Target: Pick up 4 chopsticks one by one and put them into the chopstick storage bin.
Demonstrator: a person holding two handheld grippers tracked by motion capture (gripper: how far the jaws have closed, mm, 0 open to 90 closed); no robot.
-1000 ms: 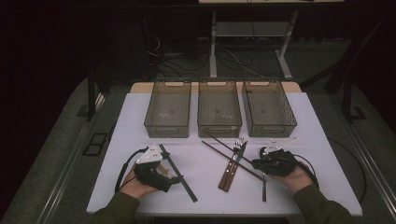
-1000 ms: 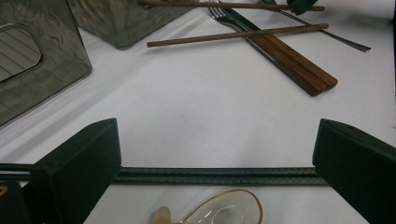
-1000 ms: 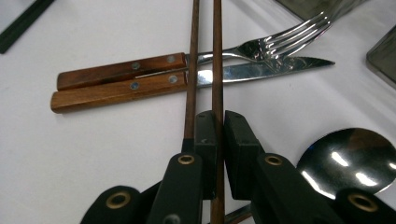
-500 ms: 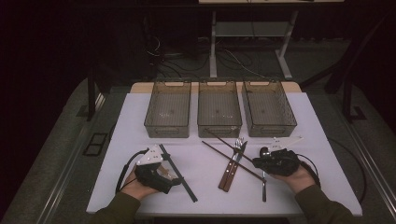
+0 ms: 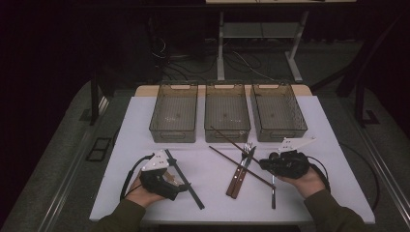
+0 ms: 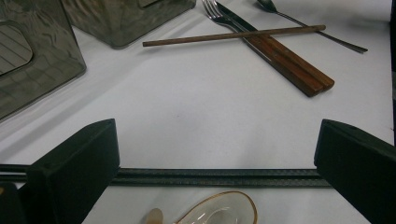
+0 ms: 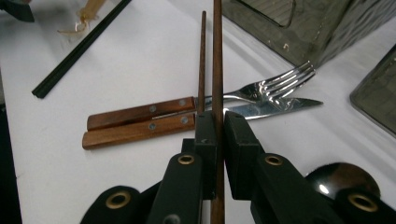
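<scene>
My right gripper (image 7: 217, 130) has its jaws closed on 1 brown chopsticks stick (image 7: 217, 60), which runs straight out between them and passes over the wooden-handled fork (image 7: 154, 111) and knife (image 7: 140, 130). I take that fork-and-knife pair as my landmark. In the high view the right gripper (image 5: 267, 165) sits just right of the pair, with the held stick (image 5: 237, 164) crossing their handles on a diagonal, and a 2nd brown stick (image 5: 231, 140) lies a little beyond the pair's tips, toward the 3 grey bins (image 5: 226, 116) at the far side of the white table (image 5: 333, 145). A spoon (image 5: 272, 191) lies just right of the pair, under my right hand. My left gripper (image 6: 215, 154) is well to the left of the pair, jaws spread wide with nothing between them, and hovers over a pair of black chopsticks (image 6: 215, 177) lying flat across its gap. A pale ceramic spoon (image 6: 219, 210) lies just nearer than those.
</scene>
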